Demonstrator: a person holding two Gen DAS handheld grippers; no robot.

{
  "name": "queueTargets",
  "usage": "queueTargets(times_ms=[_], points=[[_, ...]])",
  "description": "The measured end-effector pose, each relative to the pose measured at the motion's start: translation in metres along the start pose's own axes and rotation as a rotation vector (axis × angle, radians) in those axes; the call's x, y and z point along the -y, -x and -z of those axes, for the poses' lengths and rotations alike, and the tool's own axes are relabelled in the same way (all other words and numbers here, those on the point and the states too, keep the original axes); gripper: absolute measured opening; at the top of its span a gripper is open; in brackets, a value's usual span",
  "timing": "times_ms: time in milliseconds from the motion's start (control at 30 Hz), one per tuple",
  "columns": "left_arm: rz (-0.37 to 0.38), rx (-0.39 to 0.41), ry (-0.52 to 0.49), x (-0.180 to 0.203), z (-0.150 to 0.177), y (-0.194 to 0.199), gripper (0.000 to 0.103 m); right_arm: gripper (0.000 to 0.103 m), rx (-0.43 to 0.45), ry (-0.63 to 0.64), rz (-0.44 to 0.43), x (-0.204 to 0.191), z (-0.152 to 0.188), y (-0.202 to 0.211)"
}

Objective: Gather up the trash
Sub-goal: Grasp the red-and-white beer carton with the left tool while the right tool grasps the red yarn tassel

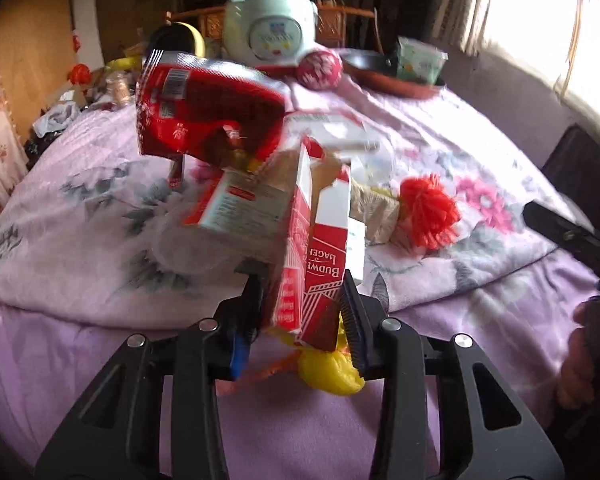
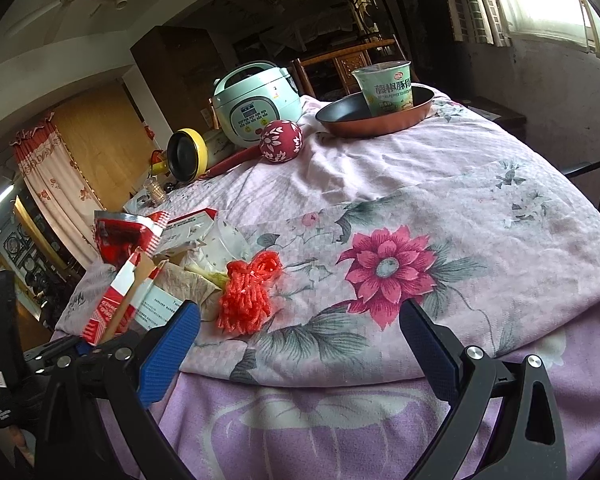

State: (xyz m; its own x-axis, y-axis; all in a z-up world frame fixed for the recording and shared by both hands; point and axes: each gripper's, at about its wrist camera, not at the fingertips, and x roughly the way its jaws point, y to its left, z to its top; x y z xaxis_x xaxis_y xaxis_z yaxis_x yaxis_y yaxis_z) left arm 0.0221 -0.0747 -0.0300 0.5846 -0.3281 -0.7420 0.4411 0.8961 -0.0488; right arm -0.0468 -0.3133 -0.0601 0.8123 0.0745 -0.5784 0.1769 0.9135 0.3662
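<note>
My left gripper (image 1: 301, 306) is shut on a red and white Budweiser carton (image 1: 319, 248), held upright above the floral tablecloth; it also shows in the right wrist view (image 2: 116, 300). A red foil snack bag (image 1: 204, 108) and a red and white box (image 1: 240, 208) sit blurred just behind it. A red yarn pompom (image 2: 250, 294) lies on the cloth beside crumpled brown paper (image 2: 188, 280) and a clear plastic cup (image 2: 228, 240). My right gripper (image 2: 300, 340) is open and empty, low at the table's front edge, right of the pompom.
At the back stand a mint rice cooker (image 2: 256, 104), a red patterned ball (image 2: 282, 140), a yellow pan (image 2: 188, 154) and a copper pan (image 2: 375, 114) holding a green noodle cup (image 2: 385, 86). A yellow bag (image 1: 331, 372) hangs under my left gripper.
</note>
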Motion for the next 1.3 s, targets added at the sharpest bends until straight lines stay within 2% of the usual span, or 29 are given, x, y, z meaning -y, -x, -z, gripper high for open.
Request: queueTargets(times_ms=[133,200,300,500,600,667,700,733,800,833,900,933,967,1033,1100,1167,1233,1300], points=[[-0.011,0.078,0.051,-0.021,0.01,0.038,0.035,0.098,-0.012,0.017,-0.008,-0.003,0.0,-0.003],[-0.024,0.087,0.085,-0.033,0.015,0.048,0.035,0.098,-0.012,0.04,-0.008,-0.008,0.001,-0.002],[-0.043,0.082,0.128,-0.05,0.022,0.052,0.035,0.097,-0.009,0.091,0.01,-0.019,0.002,-0.001],[-0.037,0.026,0.19,-0.073,0.037,0.045,0.037,0.09,-0.043,0.2,0.043,-0.046,0.002,-0.012],[-0.035,0.009,0.208,-0.078,0.041,0.038,0.047,0.085,-0.081,0.204,0.047,-0.053,-0.006,-0.028],[-0.048,0.008,0.222,-0.082,0.041,0.036,0.06,0.081,-0.106,0.198,0.046,-0.057,-0.011,-0.038],[-0.055,0.007,0.233,-0.084,0.041,0.035,0.064,0.08,-0.12,0.194,0.044,-0.058,-0.011,-0.043],[-0.063,0.002,0.248,-0.088,0.04,0.033,0.07,0.076,-0.138,0.187,0.039,-0.058,-0.012,-0.049],[-0.069,-0.009,0.264,-0.09,0.04,0.029,0.073,0.07,-0.181,0.175,0.034,-0.058,-0.008,-0.062],[-0.063,-0.014,0.265,-0.09,0.041,0.028,0.073,0.058,-0.208,0.172,0.034,-0.059,-0.006,-0.067],[-0.041,-0.019,0.256,-0.085,0.04,0.027,0.076,0.045,-0.228,0.162,0.01,-0.057,-0.004,-0.07],[-0.039,-0.019,0.246,-0.082,0.039,0.026,0.08,0.024,-0.232,0.161,0.007,-0.058,-0.003,-0.071],[-0.047,-0.018,0.23,-0.078,0.038,0.025,0.081,0.012,-0.244,0.158,-0.001,-0.057,-0.001,-0.073],[-0.077,-0.021,0.202,-0.071,0.037,0.021,0.081,0.009,-0.216,0.148,-0.025,-0.057,-0.001,-0.069],[-0.091,-0.038,0.204,-0.071,0.037,0.013,0.077,0.009,-0.164,0.156,-0.035,-0.059,0.0,-0.059],[-0.063,-0.057,0.22,-0.075,0.039,0.008,0.04,0.009,-0.138,0.153,-0.058,-0.058,-0.001,-0.052],[-0.045,-0.05,0.233,-0.078,0.041,0.01,0.038,0.009,-0.124,0.141,-0.069,-0.055,-0.001,-0.049],[-0.056,-0.002,0.228,-0.079,0.041,0.025,0.035,0.009,-0.122,0.135,-0.074,-0.053,-0.002,-0.047]])
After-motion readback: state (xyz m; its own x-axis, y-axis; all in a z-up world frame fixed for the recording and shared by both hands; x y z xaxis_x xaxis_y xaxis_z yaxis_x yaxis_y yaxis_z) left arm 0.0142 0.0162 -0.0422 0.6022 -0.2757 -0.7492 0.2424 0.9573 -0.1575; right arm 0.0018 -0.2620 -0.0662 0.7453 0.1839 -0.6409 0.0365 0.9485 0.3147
